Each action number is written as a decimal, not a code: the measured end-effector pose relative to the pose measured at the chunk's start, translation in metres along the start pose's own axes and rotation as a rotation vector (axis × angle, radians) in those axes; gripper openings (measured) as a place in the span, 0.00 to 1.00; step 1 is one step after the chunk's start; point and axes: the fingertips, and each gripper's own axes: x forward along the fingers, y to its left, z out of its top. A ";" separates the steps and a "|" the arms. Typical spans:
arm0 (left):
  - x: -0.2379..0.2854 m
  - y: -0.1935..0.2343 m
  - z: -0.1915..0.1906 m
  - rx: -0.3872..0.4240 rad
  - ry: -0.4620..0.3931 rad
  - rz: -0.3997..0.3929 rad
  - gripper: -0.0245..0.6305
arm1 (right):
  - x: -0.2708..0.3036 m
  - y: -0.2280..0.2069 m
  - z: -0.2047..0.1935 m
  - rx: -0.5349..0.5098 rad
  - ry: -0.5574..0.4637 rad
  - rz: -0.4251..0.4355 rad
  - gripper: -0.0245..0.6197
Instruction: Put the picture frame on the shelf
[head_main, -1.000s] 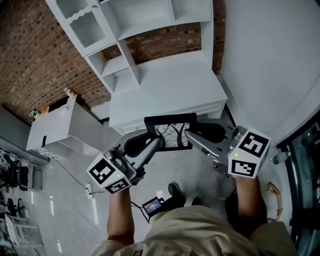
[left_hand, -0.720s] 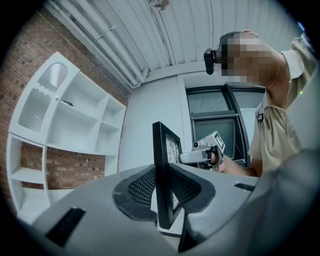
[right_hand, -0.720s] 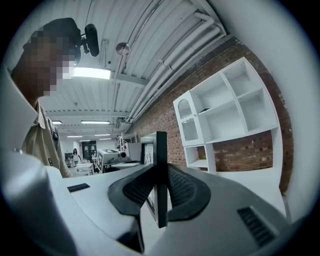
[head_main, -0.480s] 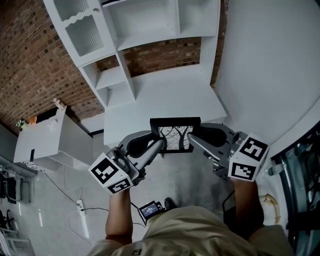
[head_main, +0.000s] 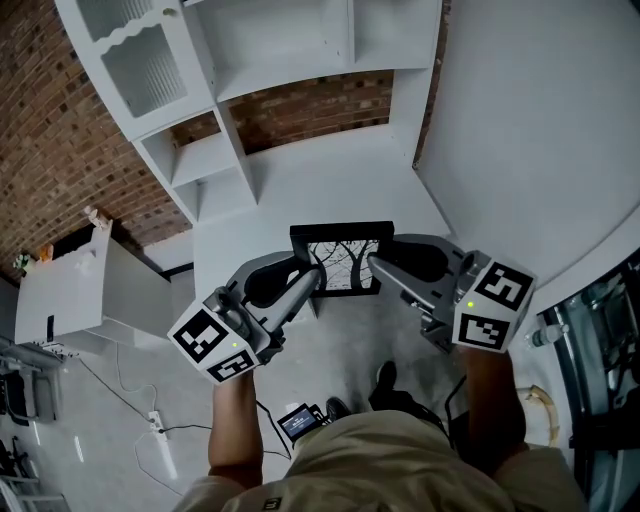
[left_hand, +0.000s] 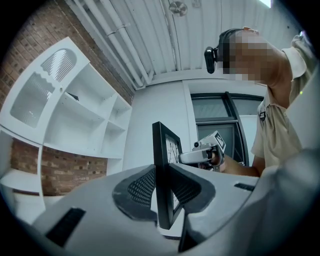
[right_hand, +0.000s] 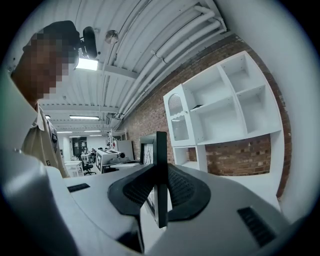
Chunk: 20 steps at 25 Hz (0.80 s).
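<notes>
Both grippers are clamped on the picture frame (head_main: 340, 258), one per side. The left gripper (head_main: 314, 282) pinches its left edge and the right gripper (head_main: 373, 266) its right edge, jaws only as far apart as the thin black border is thick. Frame's upright, held over the front edge of the white shelf unit's (head_main: 330, 180) desktop.

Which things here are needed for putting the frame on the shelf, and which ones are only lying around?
For the job: picture frame, clamped by the left gripper and right gripper; white shelf unit.
Lying about: low white cabinet; power strip on the floor.
</notes>
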 end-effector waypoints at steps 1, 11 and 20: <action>0.004 0.018 0.002 -0.008 0.003 0.007 0.17 | 0.013 -0.012 0.004 0.007 0.006 0.006 0.15; 0.058 0.094 -0.004 0.001 0.054 0.101 0.17 | 0.051 -0.106 0.015 0.027 -0.019 0.104 0.15; 0.136 0.145 0.004 0.027 0.071 0.200 0.17 | 0.055 -0.201 0.042 0.018 -0.027 0.203 0.15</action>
